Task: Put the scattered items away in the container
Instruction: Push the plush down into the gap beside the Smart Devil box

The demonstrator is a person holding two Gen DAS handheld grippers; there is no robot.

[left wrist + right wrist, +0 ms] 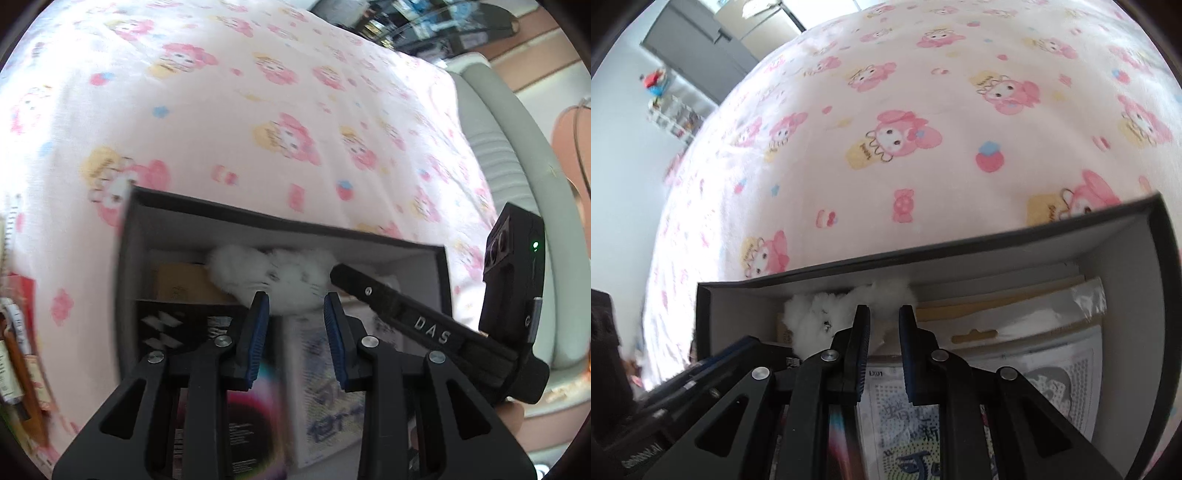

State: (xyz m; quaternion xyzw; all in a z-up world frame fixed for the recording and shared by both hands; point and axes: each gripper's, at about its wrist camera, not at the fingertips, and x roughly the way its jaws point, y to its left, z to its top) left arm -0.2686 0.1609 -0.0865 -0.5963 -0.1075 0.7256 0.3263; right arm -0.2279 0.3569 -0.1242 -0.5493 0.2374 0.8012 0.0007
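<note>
Container: dark open box [280, 221] on the pink cartoon-print bedsheet [258, 110], lower centre of both views.
Inside: white plush toy [280, 273] against the far wall; printed packets [1015, 350] and a black booklet [173, 325] lying flat (print blurred).
Left gripper [295, 299]: jaws apart, nothing between them, hovering over the box.
Right gripper [883, 312]: jaws narrowly apart, empty, tips just before the plush.
Left edge, left view: items [14, 354] outside the box, too blurred to name.
</note>
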